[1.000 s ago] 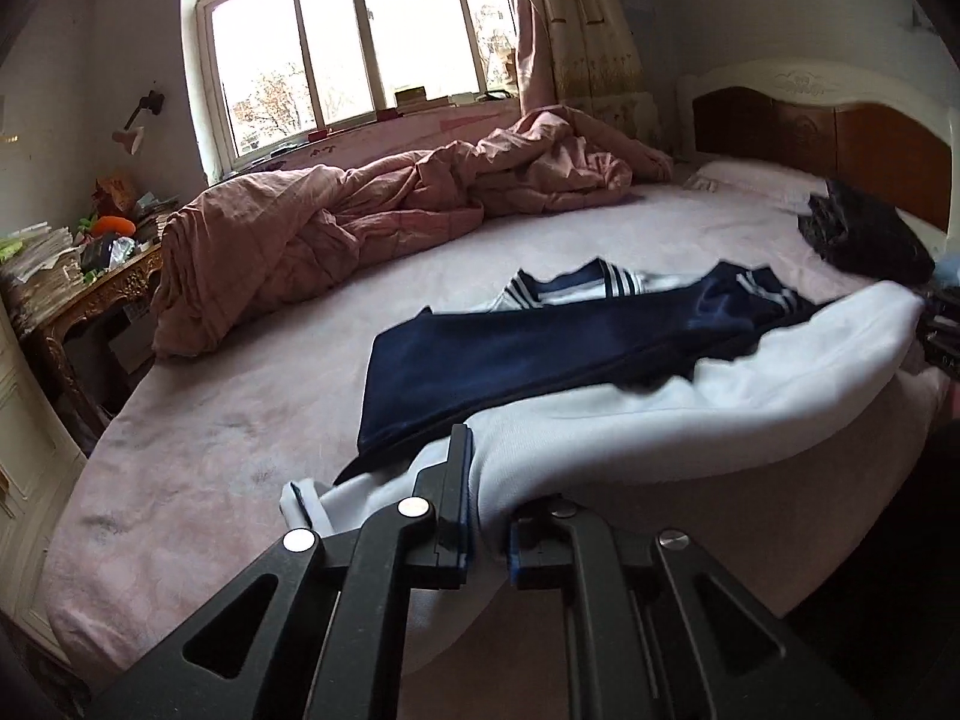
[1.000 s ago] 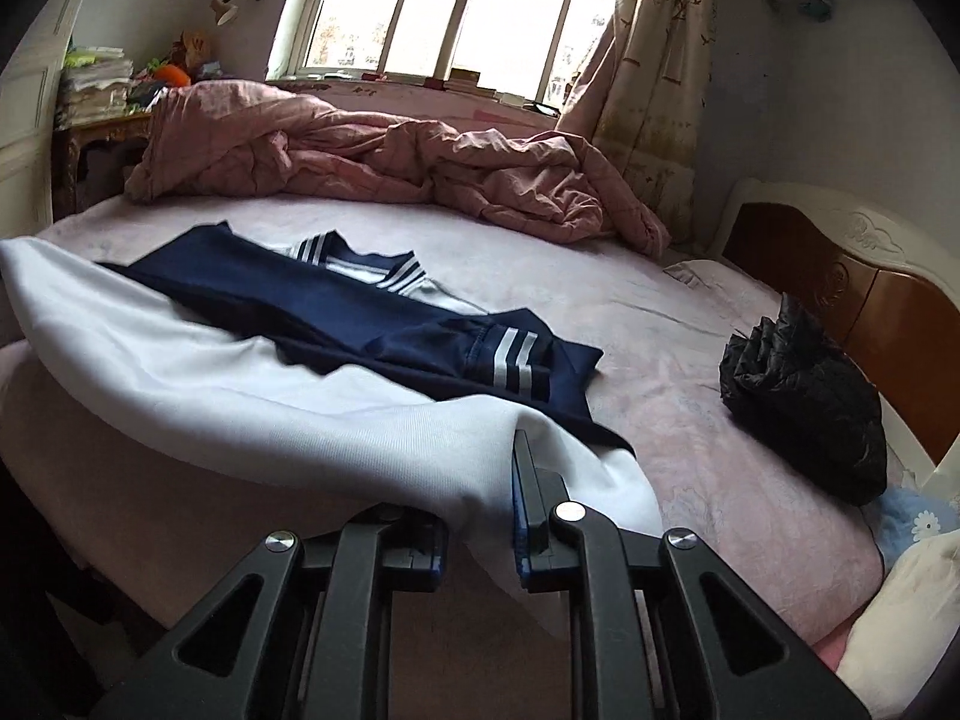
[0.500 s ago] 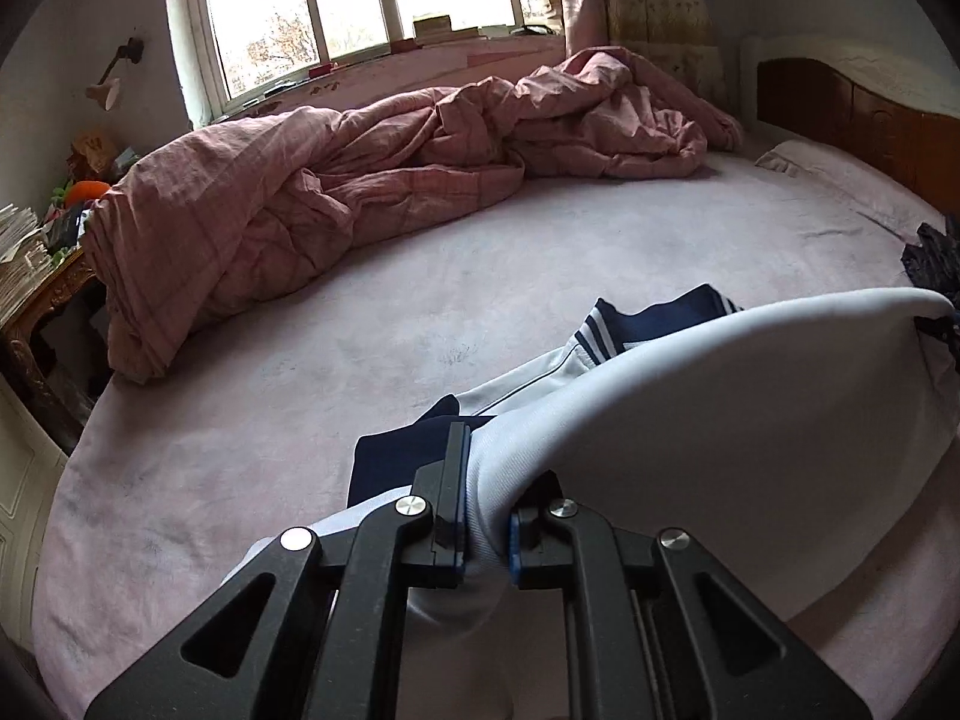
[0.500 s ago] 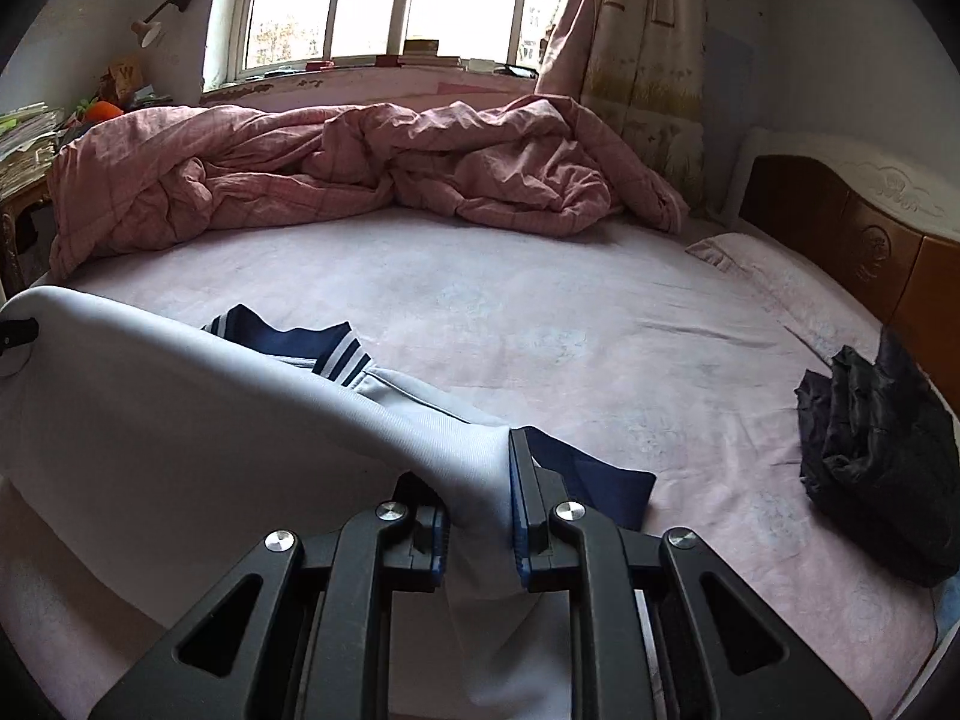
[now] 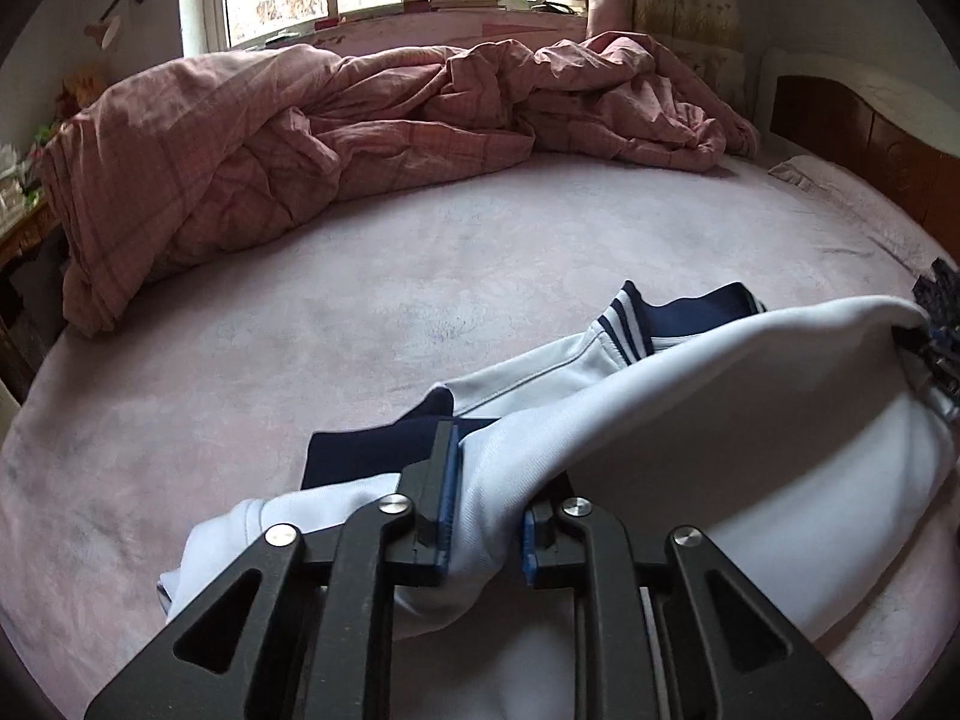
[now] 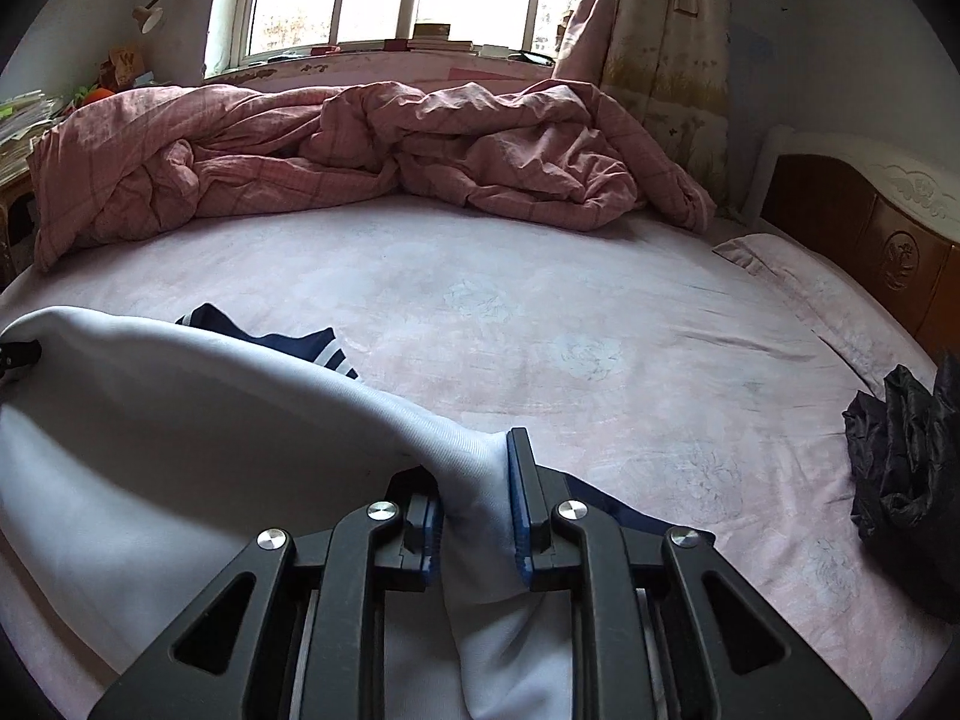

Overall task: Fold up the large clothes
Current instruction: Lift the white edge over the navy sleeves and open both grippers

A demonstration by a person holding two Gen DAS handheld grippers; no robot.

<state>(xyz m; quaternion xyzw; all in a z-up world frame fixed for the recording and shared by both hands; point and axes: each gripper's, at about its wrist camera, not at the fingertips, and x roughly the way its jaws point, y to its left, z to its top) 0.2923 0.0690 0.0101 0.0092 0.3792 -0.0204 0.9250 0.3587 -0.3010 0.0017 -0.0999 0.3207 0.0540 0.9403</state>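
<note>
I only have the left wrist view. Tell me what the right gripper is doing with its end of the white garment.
Observer: The right gripper has a bunch of the white garment between its pads, and its jaws are opening.
Operator: Report what lies under that end.
Observer: A navy layer shows just beyond its right finger, flat on the bed.
Operator: Check the bed's right side.
Observer: A crumpled black garment lies there, apart from the white one.

Your left claw (image 5: pixel 483 510) is opening with the white-and-navy garment (image 5: pixel 690 420) bunched between its pads, on the bed (image 5: pixel 300 312) near the pink quilt (image 5: pixel 300 138).
</note>
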